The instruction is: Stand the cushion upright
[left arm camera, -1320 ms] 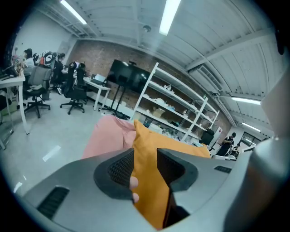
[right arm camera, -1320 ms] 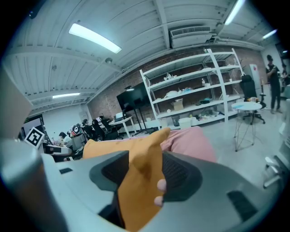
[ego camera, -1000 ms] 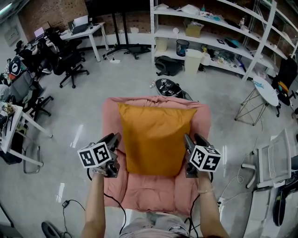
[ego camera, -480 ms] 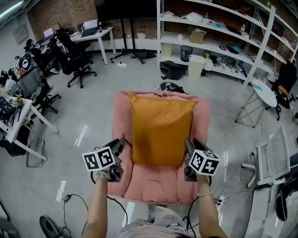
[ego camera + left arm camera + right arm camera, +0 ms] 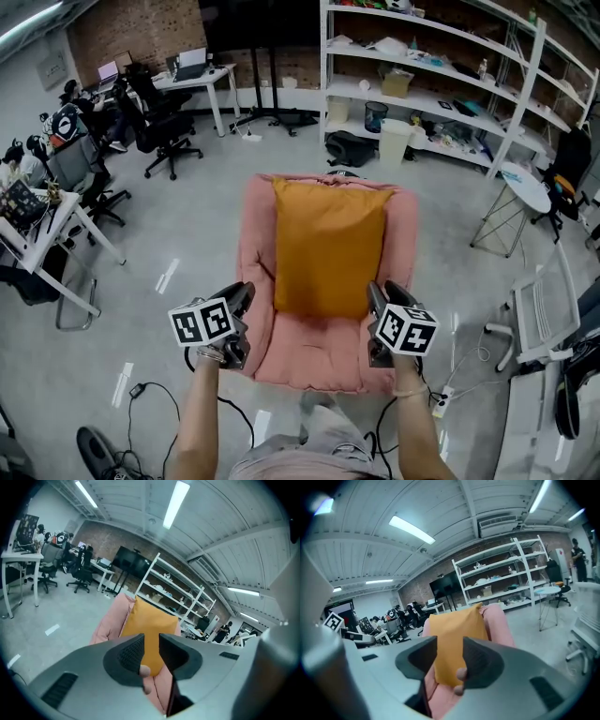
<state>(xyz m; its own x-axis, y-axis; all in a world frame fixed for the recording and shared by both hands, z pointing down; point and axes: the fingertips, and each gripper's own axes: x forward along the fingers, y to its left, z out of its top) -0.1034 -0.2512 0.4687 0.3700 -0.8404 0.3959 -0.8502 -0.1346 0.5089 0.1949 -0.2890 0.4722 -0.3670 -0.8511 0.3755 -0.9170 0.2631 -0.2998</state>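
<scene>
cushion upright in armchair, both grippers clear of it

orange cushion (image 5: 328, 248) stands on end on the seat of a pink armchair (image 5: 255, 234), leaning flat against the backrest. its top edge sits just under the top of the backrest, and its bottom edge rests on the seat.

left gripper (image 5: 240, 294) is held in the air by the front of the chair's left arm. right gripper (image 5: 374, 294) is by the front of the right arm. the cushion's lower end lies between them, with neither touching it.

left gripper view: fingers (image 5: 131, 651) stand a narrow gap apart with nothing between them, having just been closing. the cushion shows through the gap, well beyond the tips.

right gripper view: fingers (image 5: 477, 660) are a bit wider apart, also lately narrowing, and hold nothing. the cushion is again seen beyond them.

around: grey floor (image 5: 169, 216), white shelves (image 5: 422, 84) behind the armchair, black office chairs (image 5: 159, 131) off to the left.
</scene>
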